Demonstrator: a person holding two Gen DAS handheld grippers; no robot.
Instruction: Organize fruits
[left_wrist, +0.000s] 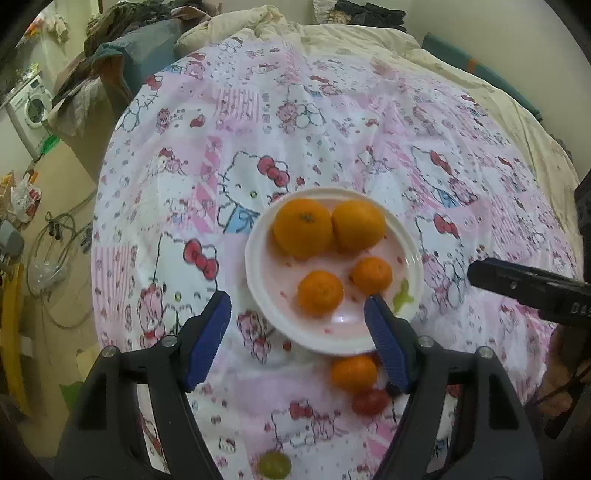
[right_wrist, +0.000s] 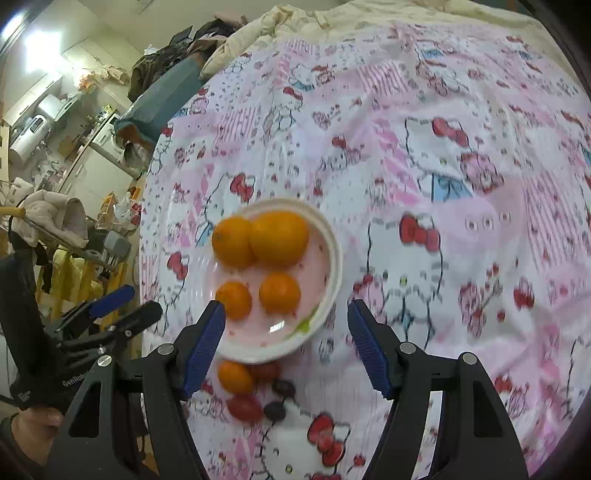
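left gripper (left_wrist: 297, 323): jaws apart, nothing between the pads; hangs over the near rim of the plate, angled down.
right gripper (right_wrist: 286, 328): jaws apart, gripping nothing; also over the plate's near rim. Right finger is above bare sheet.
plate (left_wrist: 258, 280): white, pinkish inside, sits on the bed (left_wrist: 369, 122) toward its near edge, on a pink cartoon-cat sheet.
on plate: two big oranges (left_wrist: 303, 227) touching at the far side, two small mandarins (left_wrist: 320, 293) nearer, slightly apart.
off plate: one mandarin (left_wrist: 354, 372) on the sheet just beside the plate's near rim, red cherry tomatoes (right_wrist: 244, 408) next to it, two dark grapes (right_wrist: 275, 410) close by, one green grape (left_wrist: 274, 464) nearer the bed's near edge.
blur: small fruit soft, exact contact between them unclear.
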